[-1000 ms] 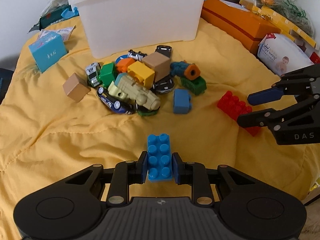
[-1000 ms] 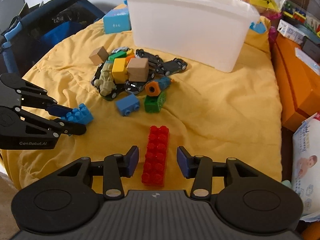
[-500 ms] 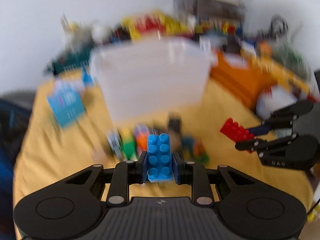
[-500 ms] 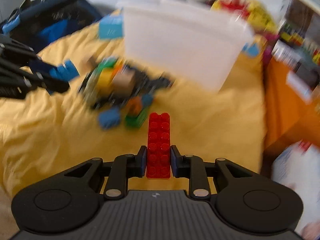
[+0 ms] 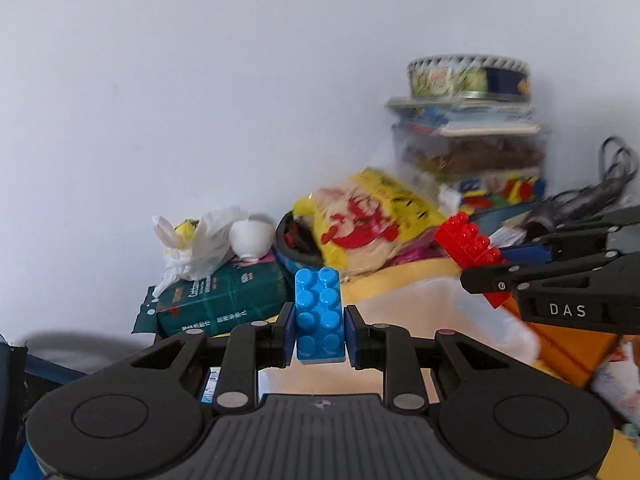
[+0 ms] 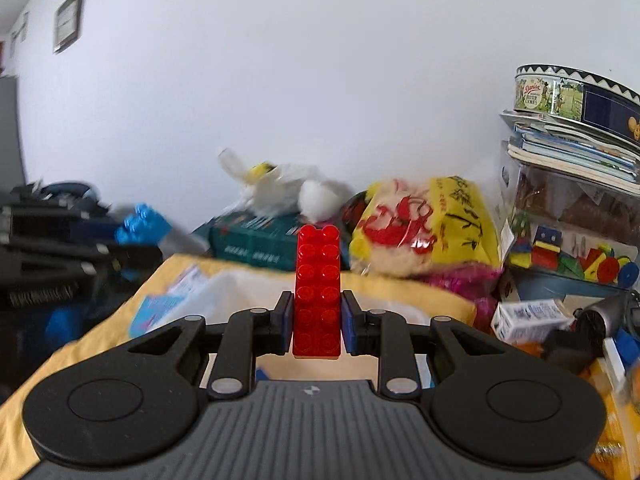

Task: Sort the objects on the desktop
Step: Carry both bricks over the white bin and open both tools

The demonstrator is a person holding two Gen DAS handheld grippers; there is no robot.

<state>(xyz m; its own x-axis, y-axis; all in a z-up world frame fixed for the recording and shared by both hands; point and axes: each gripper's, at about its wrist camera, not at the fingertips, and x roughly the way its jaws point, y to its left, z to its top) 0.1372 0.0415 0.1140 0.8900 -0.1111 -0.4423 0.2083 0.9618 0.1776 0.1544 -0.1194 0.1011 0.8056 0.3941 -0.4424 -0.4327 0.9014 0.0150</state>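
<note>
My left gripper [image 5: 319,332] is shut on a blue studded brick [image 5: 319,312], held up in the air. In the left wrist view the white plastic bin [image 5: 460,312] shows blurred just below and beyond it. My right gripper [image 6: 316,322] is shut on a long red studded brick [image 6: 318,288], also lifted, with the bin's pale rim [image 6: 240,280] under it. Each gripper appears in the other's view: the right one [image 5: 508,264] with the red brick [image 5: 468,246] at the right, the left one [image 6: 120,248] with the blue brick [image 6: 142,224] at the left. The toy pile is out of sight.
Against the white wall behind the bin lie a green box [image 5: 224,300], a white plastic bag [image 5: 196,240], a yellow-and-red bag [image 6: 424,228] and a stack topped by a round tin [image 6: 576,92]. Yellow cloth [image 6: 100,336] covers the surface; an orange box [image 5: 568,348] sits at right.
The right gripper closed on the red brick. Both grippers rose from the yellow cloth with their bricks and tilted up, so the toy pile dropped from view and the wall and bin rim came in.
</note>
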